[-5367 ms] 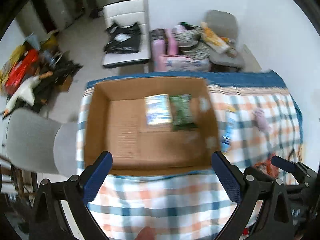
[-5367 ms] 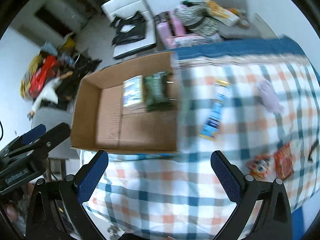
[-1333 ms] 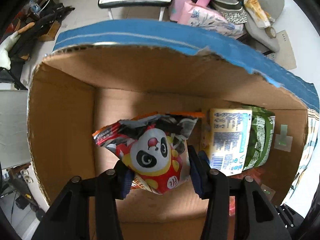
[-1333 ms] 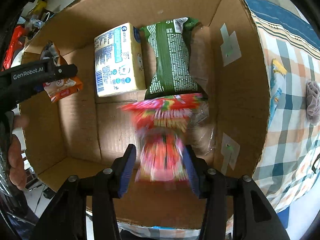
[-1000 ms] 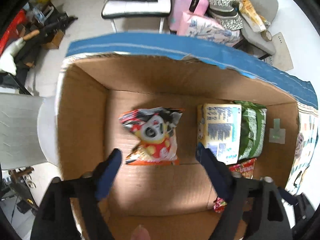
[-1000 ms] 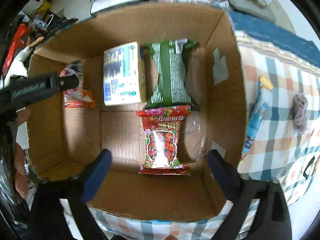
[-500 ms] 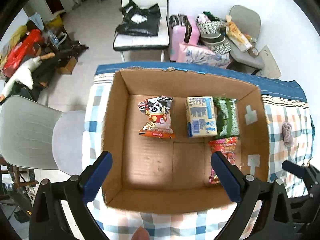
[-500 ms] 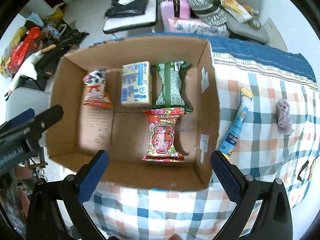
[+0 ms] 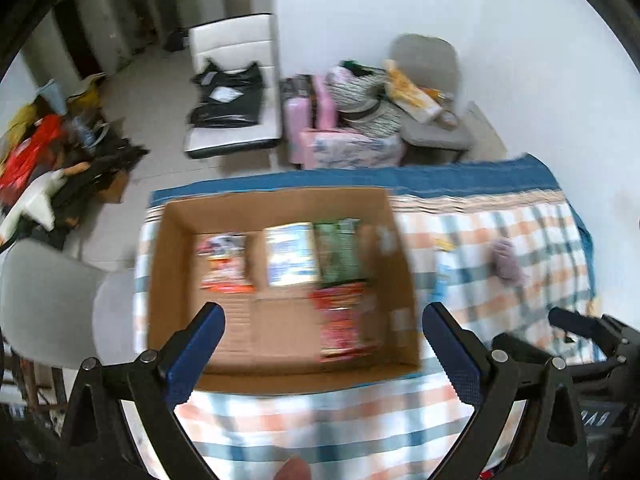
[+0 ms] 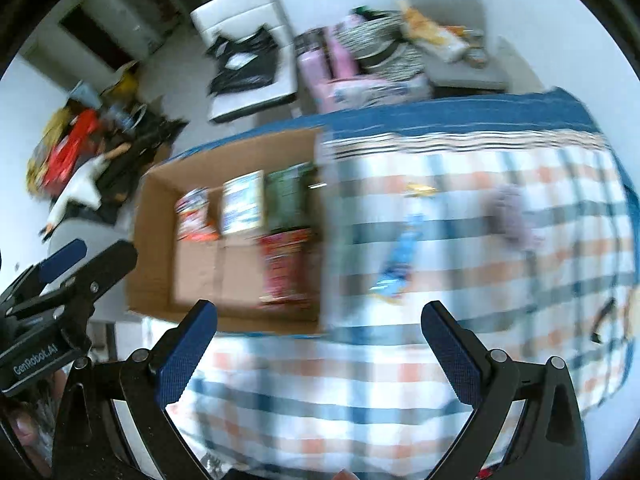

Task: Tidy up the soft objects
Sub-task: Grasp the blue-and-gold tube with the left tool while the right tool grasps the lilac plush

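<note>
An open cardboard box (image 9: pixel 172 280) stands on the checked tablecloth (image 9: pixel 320 420). In it lie a panda snack bag (image 9: pixel 224 264), a pale blue pack (image 9: pixel 290 256), a green pack (image 9: pixel 338 254) and a red snack bag (image 9: pixel 342 322). The box also shows in the right wrist view (image 10: pixel 154 240). On the cloth right of the box lie a long blue packet (image 10: pixel 400 260) and a mauve soft toy (image 10: pixel 512 216). My left gripper (image 9: pixel 324 356) is open and empty above the box's near edge. My right gripper (image 10: pixel 320 344) is open and empty above the cloth.
A grey chair (image 9: pixel 48 304) stands left of the table. Beyond the table are a white chair with black bags (image 9: pixel 232 116), a pink suitcase (image 9: pixel 316 116) and a grey chair piled with things (image 9: pixel 424 92). Clutter lies on the floor at far left (image 9: pixel 44 152).
Both grippers let go of their snack bags in the box, opened, then pulled back and up. The right view has swung to the right over the cloth.
</note>
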The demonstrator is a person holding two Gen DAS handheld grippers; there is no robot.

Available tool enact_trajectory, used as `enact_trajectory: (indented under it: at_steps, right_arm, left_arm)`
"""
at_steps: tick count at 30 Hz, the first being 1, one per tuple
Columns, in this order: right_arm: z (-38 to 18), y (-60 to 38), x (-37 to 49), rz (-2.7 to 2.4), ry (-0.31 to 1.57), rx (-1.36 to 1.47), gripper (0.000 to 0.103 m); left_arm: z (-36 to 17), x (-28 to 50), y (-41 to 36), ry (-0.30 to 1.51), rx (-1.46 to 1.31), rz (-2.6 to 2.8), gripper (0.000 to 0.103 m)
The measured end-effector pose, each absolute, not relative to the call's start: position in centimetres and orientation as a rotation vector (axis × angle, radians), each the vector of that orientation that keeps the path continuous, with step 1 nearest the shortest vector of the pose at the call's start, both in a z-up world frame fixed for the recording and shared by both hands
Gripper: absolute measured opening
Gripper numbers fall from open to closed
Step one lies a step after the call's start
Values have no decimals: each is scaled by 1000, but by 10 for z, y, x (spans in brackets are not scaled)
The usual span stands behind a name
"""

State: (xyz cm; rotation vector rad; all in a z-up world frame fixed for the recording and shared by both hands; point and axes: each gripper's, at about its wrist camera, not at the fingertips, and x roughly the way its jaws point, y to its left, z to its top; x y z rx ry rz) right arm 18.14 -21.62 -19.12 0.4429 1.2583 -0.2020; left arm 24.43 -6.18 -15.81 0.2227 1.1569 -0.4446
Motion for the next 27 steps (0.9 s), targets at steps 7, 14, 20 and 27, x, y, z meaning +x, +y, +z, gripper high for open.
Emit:
enact_trajectory:
  at_steps: [7, 14, 20, 27]
  right_arm:
    - [-213, -359, 139, -399, 1300, 485, 103]
    - [-285, -444, 146, -405, 1415, 517, 103]
    - [-352, -473, 180, -358, 1513, 498, 103]
    - [-411, -488, 214, -294, 1602, 494, 101]
  left_arm:
    - [-216, 237, -198, 1295, 341, -527, 101]
    - [-305, 249, -285, 1423, 512, -492, 101]
    - [-370, 265, -307, 1548, 548, -456, 101]
    - [-436, 268, -318, 1682, 593, -412, 101]
